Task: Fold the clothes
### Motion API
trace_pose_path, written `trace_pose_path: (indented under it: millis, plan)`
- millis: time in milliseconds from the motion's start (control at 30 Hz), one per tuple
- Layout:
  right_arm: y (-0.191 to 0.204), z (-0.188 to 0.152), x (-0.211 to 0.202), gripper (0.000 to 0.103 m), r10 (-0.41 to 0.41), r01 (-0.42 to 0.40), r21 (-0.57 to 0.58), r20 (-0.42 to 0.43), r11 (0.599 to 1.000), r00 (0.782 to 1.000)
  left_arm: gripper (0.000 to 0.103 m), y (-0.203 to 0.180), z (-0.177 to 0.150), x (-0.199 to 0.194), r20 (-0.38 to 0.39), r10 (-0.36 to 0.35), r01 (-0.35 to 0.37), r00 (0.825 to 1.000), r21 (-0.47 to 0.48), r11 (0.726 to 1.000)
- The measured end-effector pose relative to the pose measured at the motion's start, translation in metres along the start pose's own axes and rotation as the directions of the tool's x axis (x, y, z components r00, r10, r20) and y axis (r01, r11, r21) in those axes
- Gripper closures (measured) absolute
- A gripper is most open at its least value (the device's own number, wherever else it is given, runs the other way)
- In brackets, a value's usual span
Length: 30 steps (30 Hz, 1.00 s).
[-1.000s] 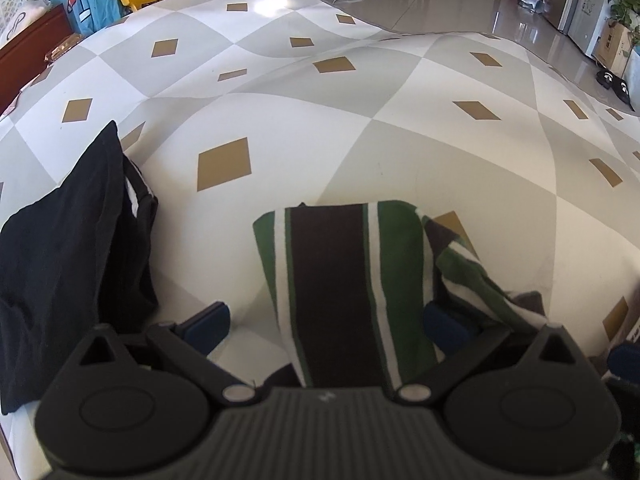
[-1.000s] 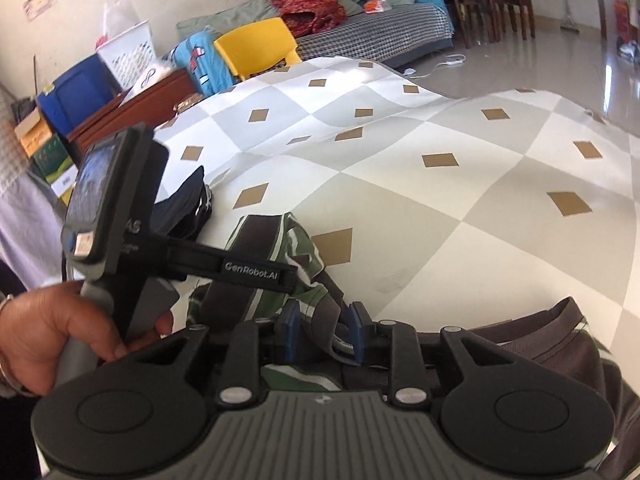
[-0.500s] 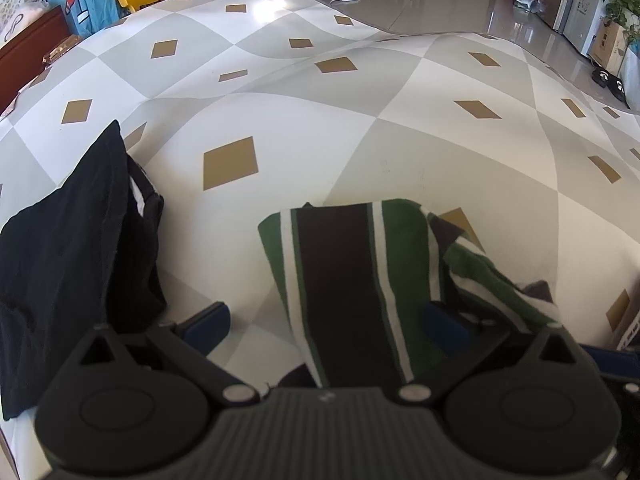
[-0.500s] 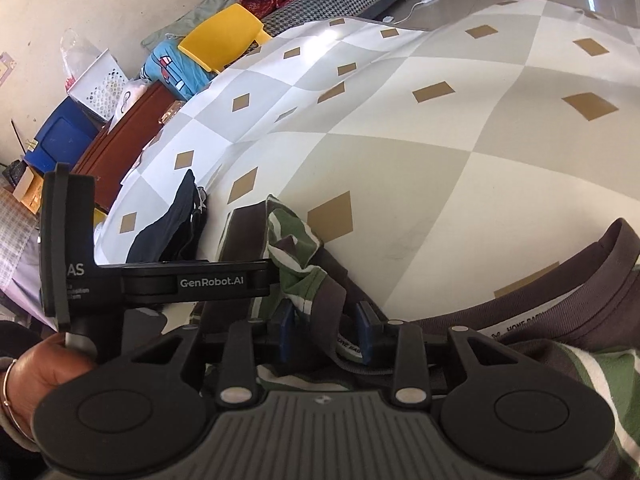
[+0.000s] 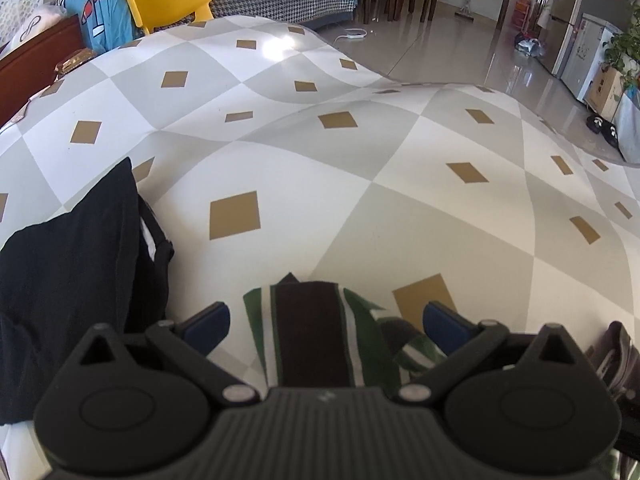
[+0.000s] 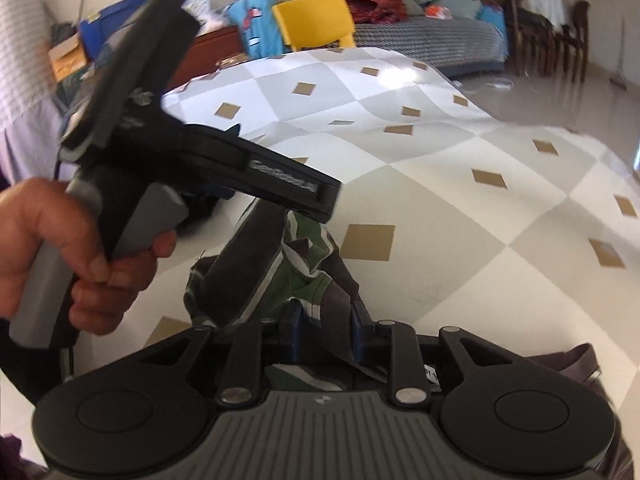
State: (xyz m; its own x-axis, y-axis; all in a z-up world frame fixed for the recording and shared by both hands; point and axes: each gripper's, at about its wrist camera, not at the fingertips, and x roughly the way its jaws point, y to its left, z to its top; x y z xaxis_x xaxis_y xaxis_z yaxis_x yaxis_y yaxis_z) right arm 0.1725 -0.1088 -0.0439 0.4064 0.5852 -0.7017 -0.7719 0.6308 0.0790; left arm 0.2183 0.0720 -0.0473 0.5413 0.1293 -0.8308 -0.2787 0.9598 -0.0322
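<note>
Diamond-patterned tabletop [image 5: 360, 184]: striped shirt [image 5: 312, 336] bunched at near edge, right tool [image 6: 325, 330] clamping its brown trim, left tool [image 5: 326, 318] spread wide above; mid-fold, flattening likely next.

Only legible text: blurred "GenRobot.AI" on the left gripper's [image 6: 280, 184] side bar, right wrist view; shirt tag [image 6: 430, 374] print too small to read.
</note>
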Motion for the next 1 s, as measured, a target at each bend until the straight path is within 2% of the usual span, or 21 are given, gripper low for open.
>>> trace_pose_path:
  millis: [67, 200, 333, 500, 600, 733, 800, 933, 1000]
  plan:
    - [0.006, -0.003, 0.0, 0.076, 0.017, -0.018, -0.041, -0.018, 0.999, 1.0, 0.0, 0.002, -0.004, 0.008, -0.04, 0.018, -0.018, 0.999, 0.002, 1.0]
    - [0.0, -0.004, 0.0, 0.068, 0.11, -0.109, 0.03, -0.047, 0.994, 0.993, 0.0, 0.009, -0.012, 0.021, -0.113, 0.033, -0.036, 0.993, -0.021, 0.999]
    - [-0.01, -0.005, 0.001, 0.064, 0.192, -0.183, 0.127, -0.064, 0.975, 0.979, 0.0, 0.008, -0.017, 0.02, -0.107, 0.048, -0.047, 0.993, 0.009, 0.999]
    - [-0.031, -0.003, 0.002, 0.064, 0.23, -0.208, 0.308, -0.034, 0.928, 0.973, 0.0, 0.008, -0.019, 0.018, -0.102, 0.043, -0.042, 0.994, 0.015, 0.999]
    - [-0.043, -0.004, 0.004, 0.064, 0.252, -0.228, 0.405, -0.008, 0.885, 0.968, 0.0, 0.009, -0.02, 0.017, -0.096, 0.04, -0.038, 0.995, 0.022, 0.999]
    - [-0.052, -0.007, 0.013, 0.064, 0.238, -0.194, 0.49, -0.028, 0.85, 0.971, 0.0, 0.009, -0.021, 0.017, -0.093, 0.038, -0.036, 0.995, 0.026, 0.999]
    - [-0.05, -0.007, 0.014, 0.064, 0.229, -0.183, 0.483, -0.036, 0.856, 0.973, 0.0, 0.01, -0.022, 0.017, -0.092, 0.038, -0.035, 0.995, 0.027, 0.999]
    - [-0.039, -0.006, 0.016, 0.082, 0.221, -0.179, 0.416, -0.053, 0.891, 0.974, 0.0, 0.01, -0.022, 0.017, -0.096, 0.039, -0.037, 0.995, 0.026, 0.999]
    - [-0.033, -0.006, 0.015, 0.086, 0.21, -0.174, 0.372, -0.057, 0.912, 0.976, 0.0, 0.011, -0.022, 0.016, -0.1, 0.039, -0.037, 0.994, 0.026, 0.999]
